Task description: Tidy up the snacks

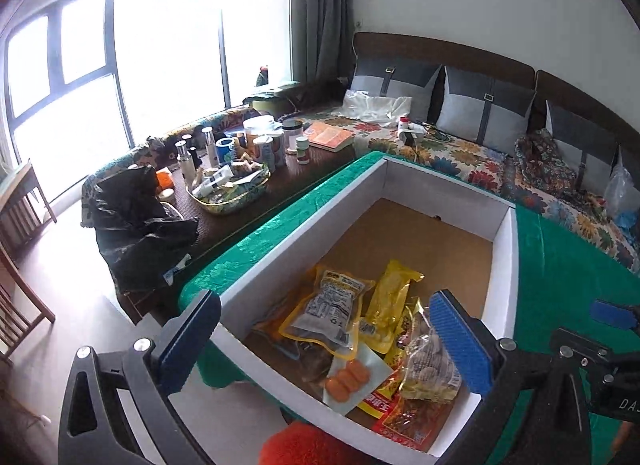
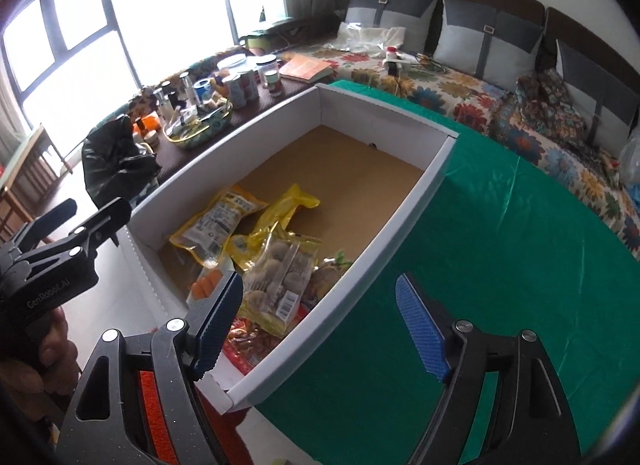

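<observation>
A white-walled cardboard box (image 1: 440,181) with a brown floor stands on a green tablecloth (image 1: 568,277). Several snack packs lie heaped at its near end: a yellow-edged vacuum pack (image 1: 328,305), a yellow pouch (image 1: 394,293), a clear bag of brown balls (image 1: 430,361), a small pack of orange sausages (image 1: 346,379) and a red packet (image 1: 408,417). My left gripper (image 1: 326,341) hovers above this heap, open, with nothing between its pads. My right gripper (image 2: 320,329) is open and empty over the box's right wall (image 2: 400,225), beside the bag of brown balls (image 2: 280,269).
A dark side table (image 1: 304,181) left of the box holds bottles, cans, a book and a tray of small items (image 1: 228,189). A black plastic bag (image 1: 136,221) sits at its near end. Behind is a floral sofa (image 1: 460,153) with grey cushions. Wooden chairs (image 1: 20,201) stand far left.
</observation>
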